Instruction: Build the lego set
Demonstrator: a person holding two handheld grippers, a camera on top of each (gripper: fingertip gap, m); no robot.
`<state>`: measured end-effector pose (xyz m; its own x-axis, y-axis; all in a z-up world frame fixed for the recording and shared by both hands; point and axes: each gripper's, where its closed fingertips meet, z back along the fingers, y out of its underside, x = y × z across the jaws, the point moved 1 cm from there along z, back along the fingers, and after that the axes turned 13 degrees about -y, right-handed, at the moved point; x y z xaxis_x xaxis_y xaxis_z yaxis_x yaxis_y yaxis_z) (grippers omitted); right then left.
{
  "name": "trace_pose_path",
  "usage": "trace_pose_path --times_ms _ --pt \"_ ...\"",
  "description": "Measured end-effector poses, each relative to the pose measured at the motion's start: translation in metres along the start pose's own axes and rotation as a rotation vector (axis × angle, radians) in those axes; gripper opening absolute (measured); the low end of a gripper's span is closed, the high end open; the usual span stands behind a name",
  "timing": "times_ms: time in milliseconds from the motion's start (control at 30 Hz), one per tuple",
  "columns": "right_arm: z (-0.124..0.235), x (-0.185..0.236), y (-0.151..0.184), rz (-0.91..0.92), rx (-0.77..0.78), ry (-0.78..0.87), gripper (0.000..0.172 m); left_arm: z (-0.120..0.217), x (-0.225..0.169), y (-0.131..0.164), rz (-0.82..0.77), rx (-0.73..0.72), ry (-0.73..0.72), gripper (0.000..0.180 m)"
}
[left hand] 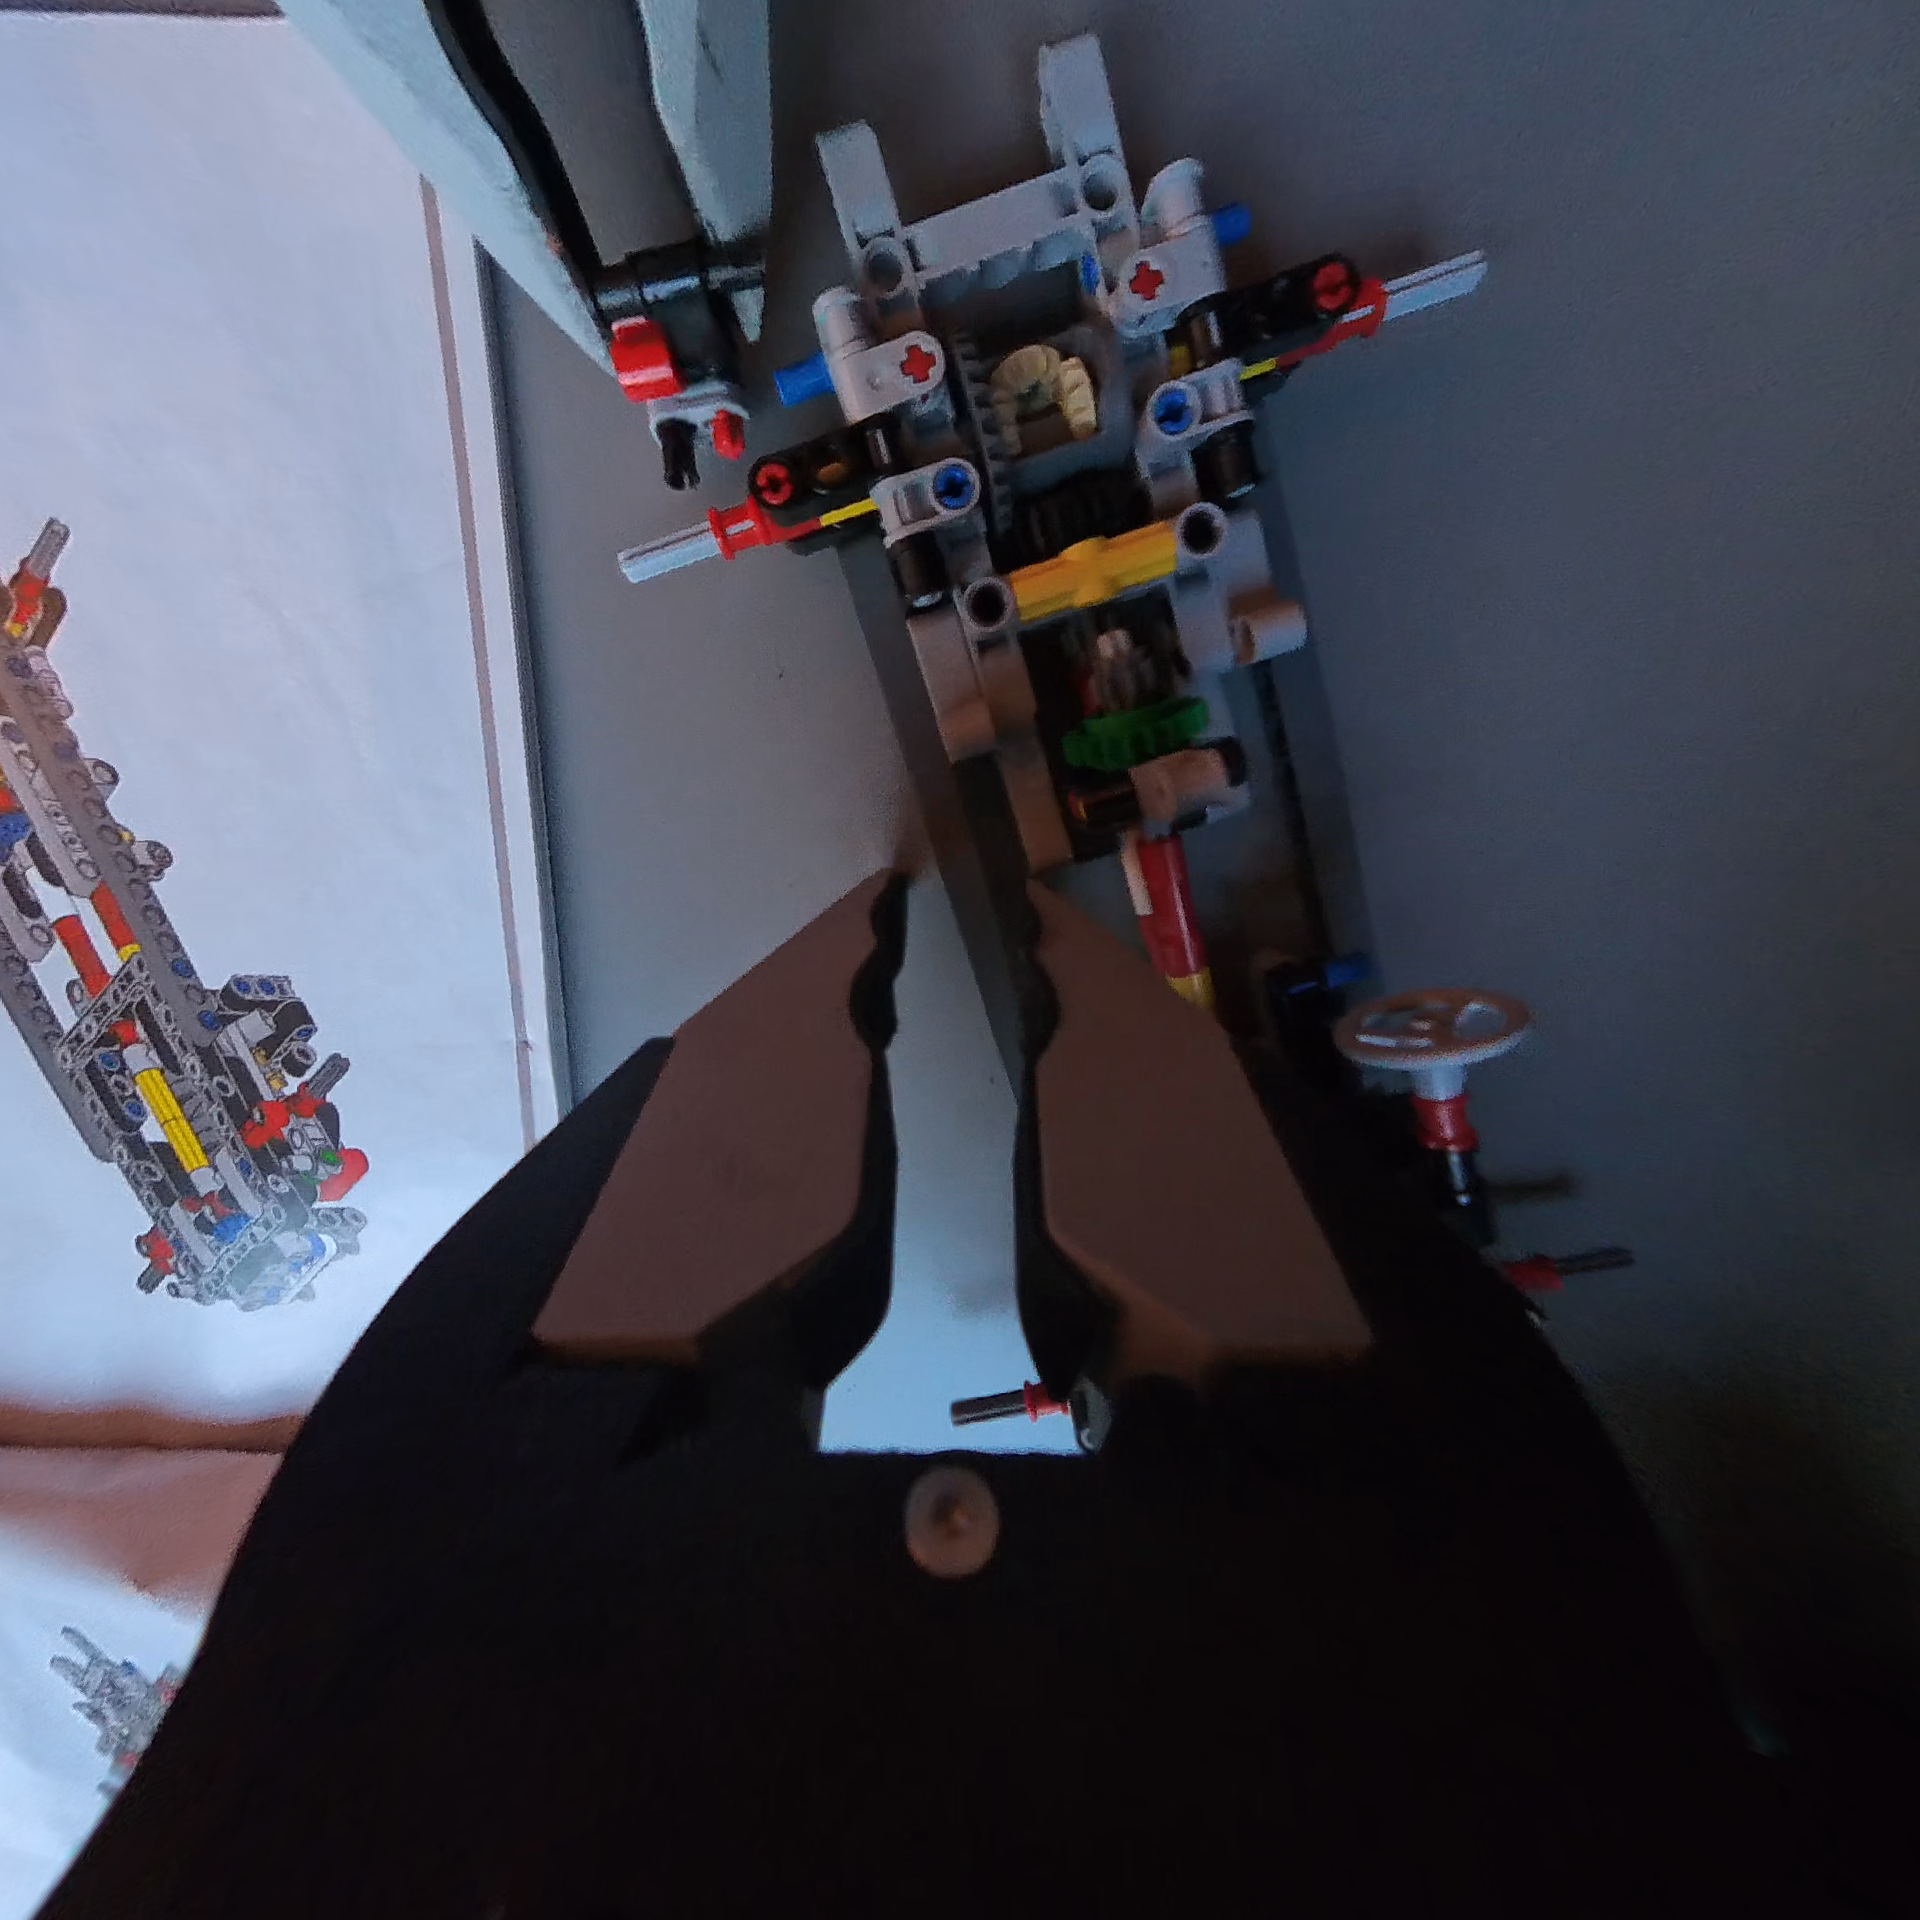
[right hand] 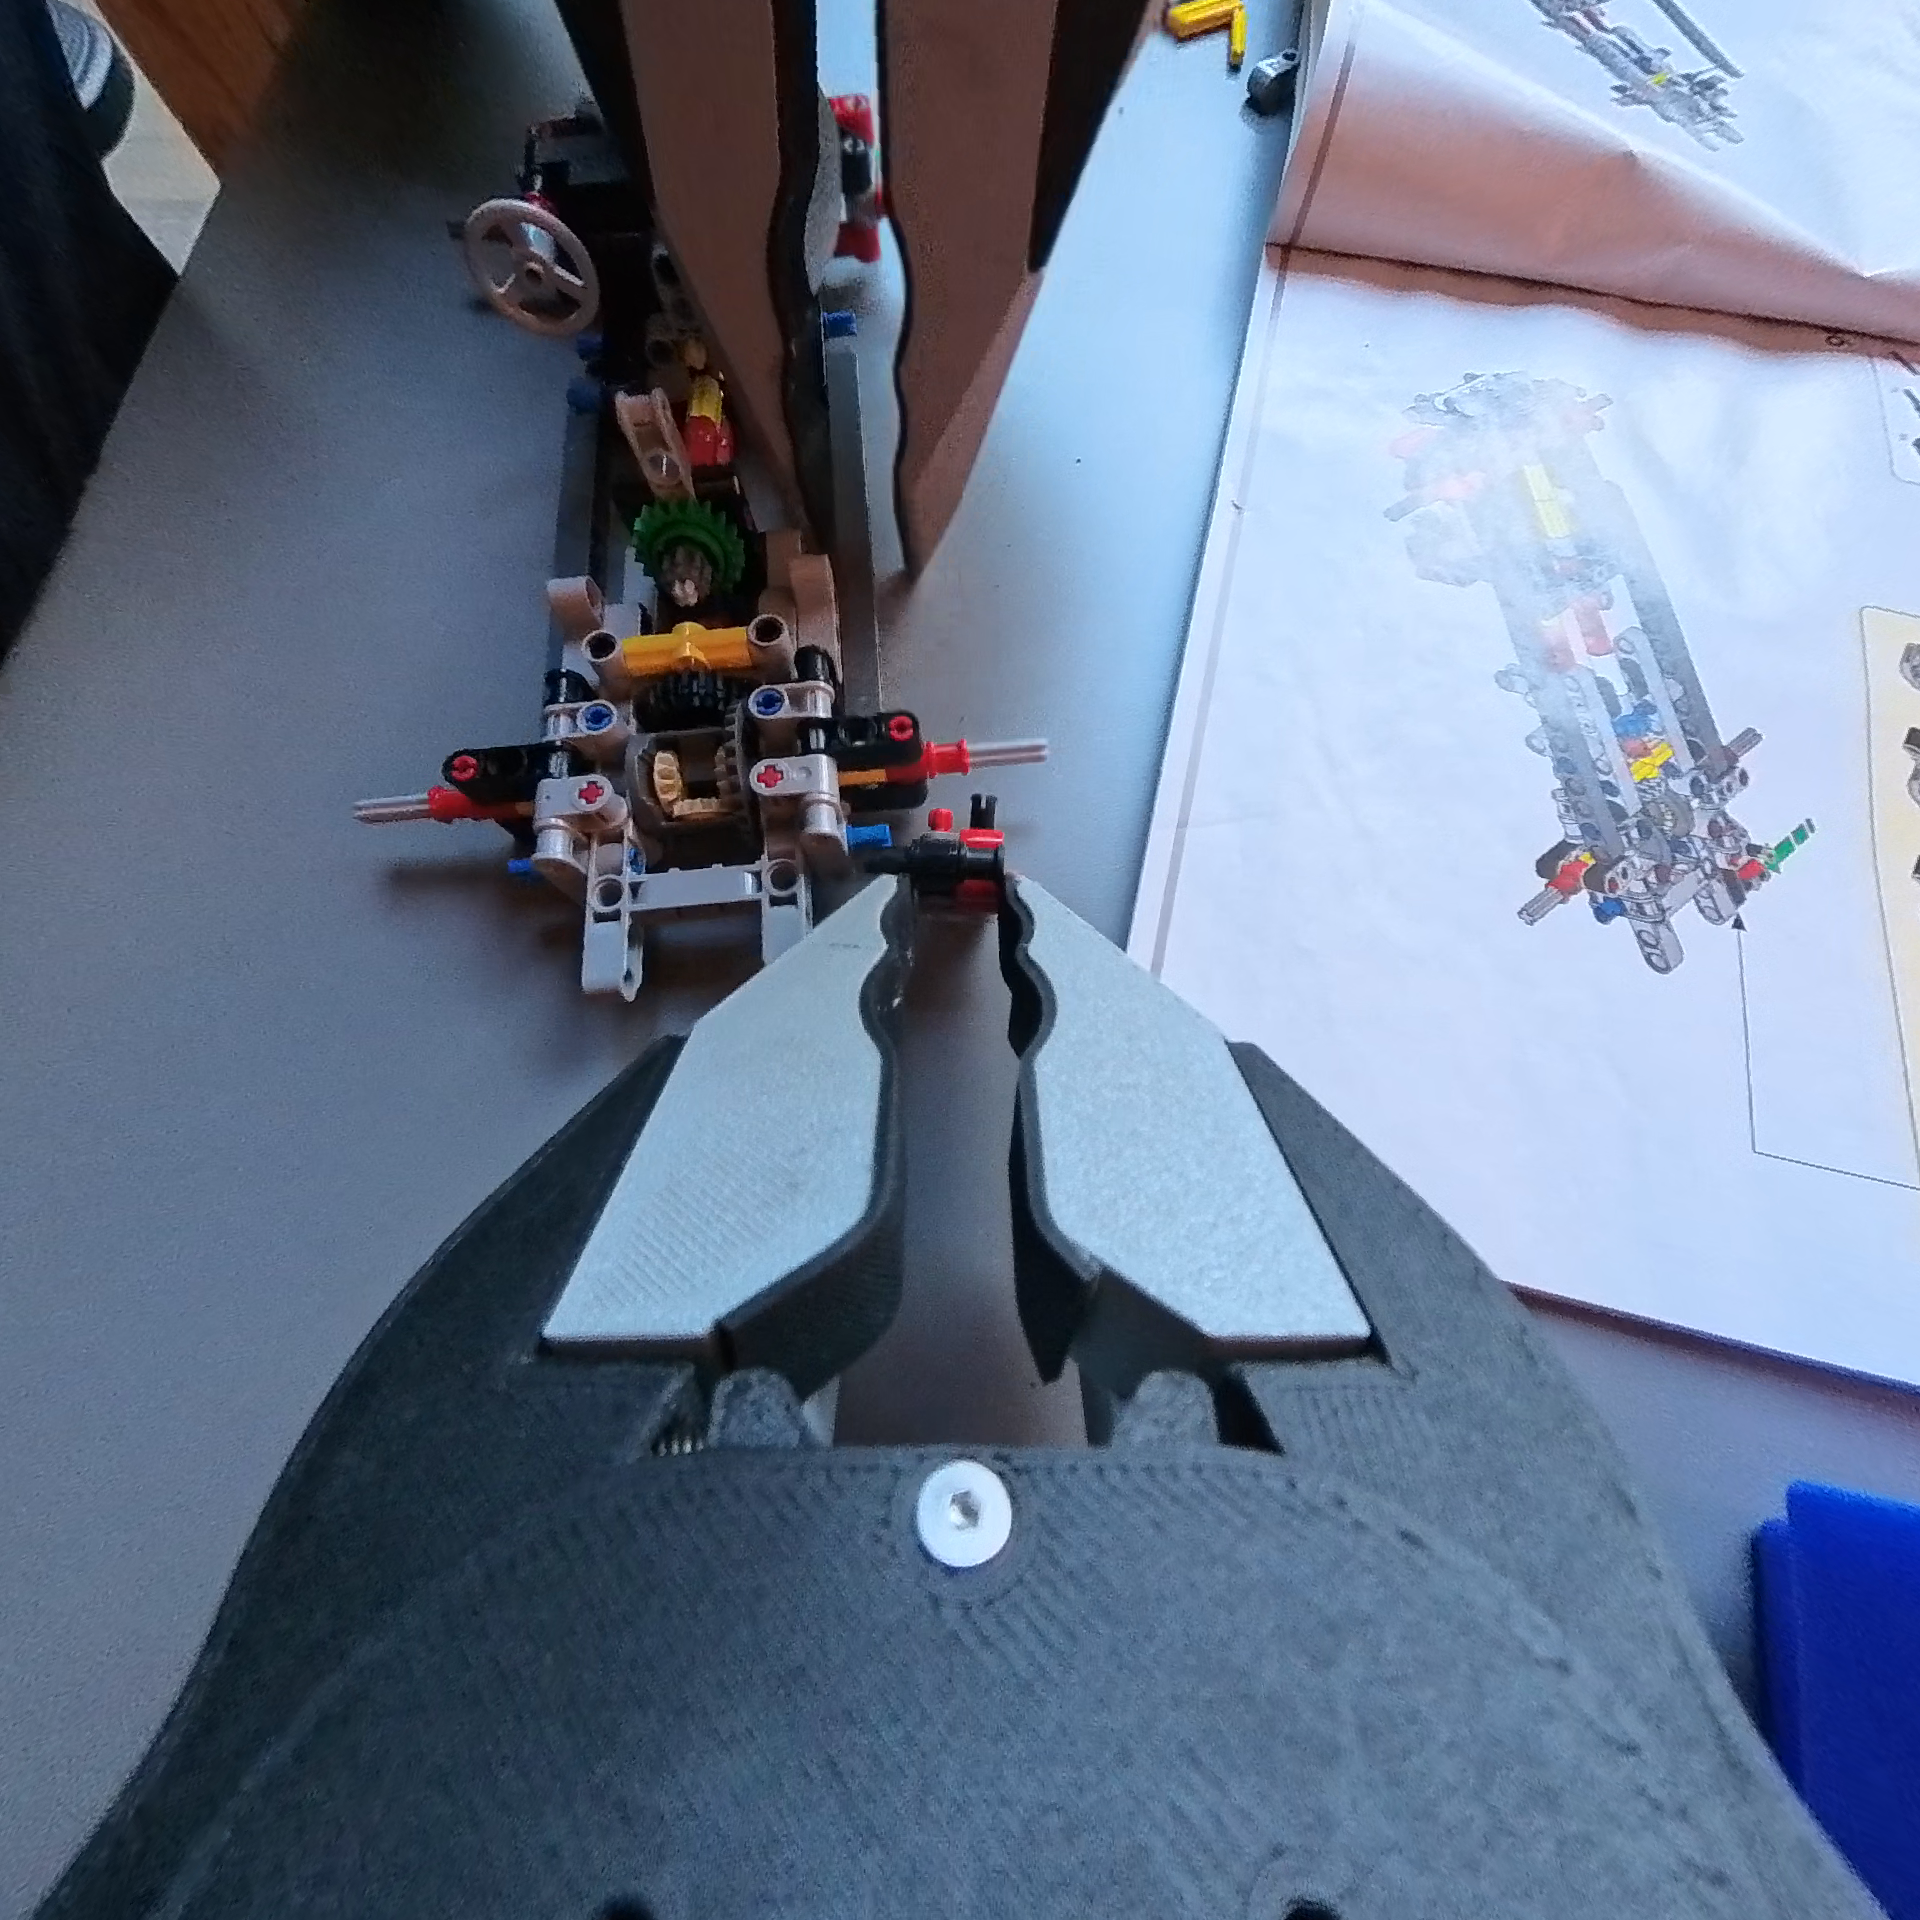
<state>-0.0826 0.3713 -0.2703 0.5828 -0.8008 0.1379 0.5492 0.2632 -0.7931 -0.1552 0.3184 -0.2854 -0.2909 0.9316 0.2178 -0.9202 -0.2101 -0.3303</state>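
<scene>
A toy-brick chassis (left hand: 1049, 468) of grey beams, gears and red, blue and yellow pins lies on the grey table; it also shows in the right wrist view (right hand: 686, 748). My left gripper (left hand: 966, 888), brown-fingered, straddles the chassis's long dark grey side beam (left hand: 987, 831). The beam lies against one pad and bare table shows between it and the other pad, so the gripper is open. It also shows from the front in the right wrist view (right hand: 862, 540). My right gripper (right hand: 951, 894), grey-fingered, is shut on a small black-and-red pin assembly (right hand: 956, 868) beside the chassis's end; both show in the left wrist view (left hand: 665, 343).
An open instruction booklet (right hand: 1558, 727) lies beside the chassis and also shows in the left wrist view (left hand: 260, 727). A grey wheel on a red stem (left hand: 1434, 1023) stands near the chassis's other end. A loose black-and-red pin (left hand: 1008, 1408) lies on the table. A blue object (right hand: 1839, 1662) sits at the lower right. My right fingertips sit around 9 cm from my left ones.
</scene>
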Motion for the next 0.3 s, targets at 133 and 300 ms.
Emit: trace_pose_path --times_ms 133,300 --pt "-0.0005 0.0010 0.0004 0.004 0.004 -0.003 0.013 -0.0006 0.0012 -0.0007 0.006 -0.032 0.000 0.009" --pt "-0.0008 0.0009 0.0018 0.001 0.014 -0.002 0.011 -0.0012 0.0026 -0.0026 0.013 -0.073 0.015 0.007"
